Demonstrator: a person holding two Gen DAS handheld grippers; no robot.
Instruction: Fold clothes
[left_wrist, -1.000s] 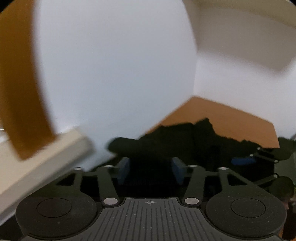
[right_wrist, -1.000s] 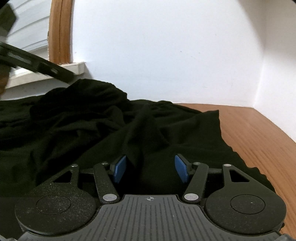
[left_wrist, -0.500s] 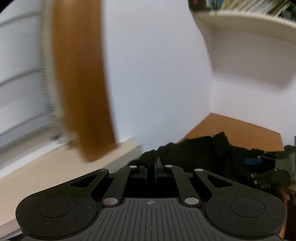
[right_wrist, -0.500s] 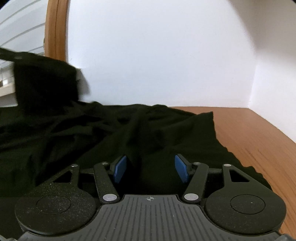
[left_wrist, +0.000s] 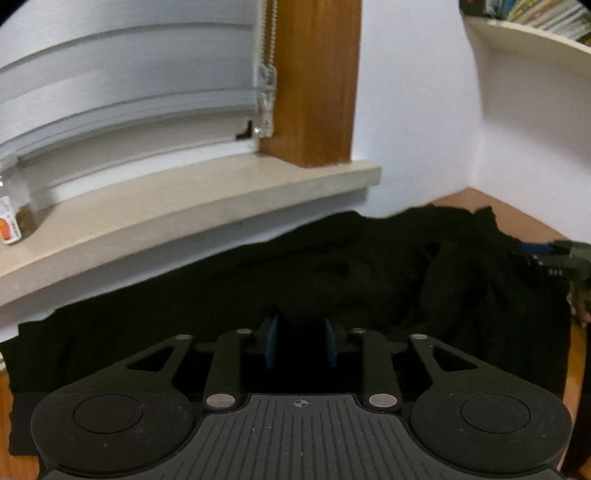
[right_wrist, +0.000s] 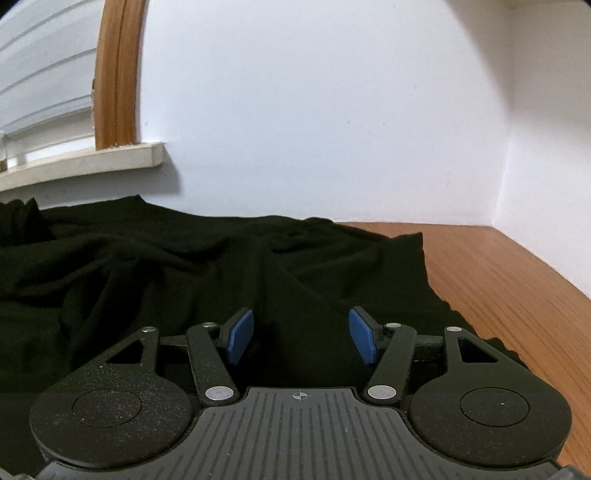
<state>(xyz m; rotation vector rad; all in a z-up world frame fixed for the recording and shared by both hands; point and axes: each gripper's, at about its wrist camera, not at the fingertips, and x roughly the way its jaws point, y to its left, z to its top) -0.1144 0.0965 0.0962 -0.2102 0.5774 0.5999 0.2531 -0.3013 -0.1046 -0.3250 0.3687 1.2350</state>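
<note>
**Black garment spread across the wooden desk, both claws low over it**

A black garment lay rumpled over the wooden desk, reaching from below the window sill toward the corner where two white walls met. In the right wrist view the cloth rose in soft ridges, with one fold running straight toward the camera, and its far right edge ended on bare wood.

The left claw sat low over the near part of the garment. Its jaws had just been opening, and they stood a little apart — the blue pads showed a narrow gap with dark cloth behind it. Whether any fabric sat between the pads I could not tell, since everything there was black on black; the pads did not visibly press on anything.

The right claw was spread about halfway, its blue pads well apart. A raised fold of the garment ran up between them without either pad touching it — the cloth simply lay in the gap.

From the left wrist view, the right claw appeared at the far right edge over the garment, blurred. Behind the sill stood a window blind, its bead chain hanging beside a brown wooden frame. A white shelf carrying books hung on the wall above the corner. A small bottle stood at the sill's left end.
</note>
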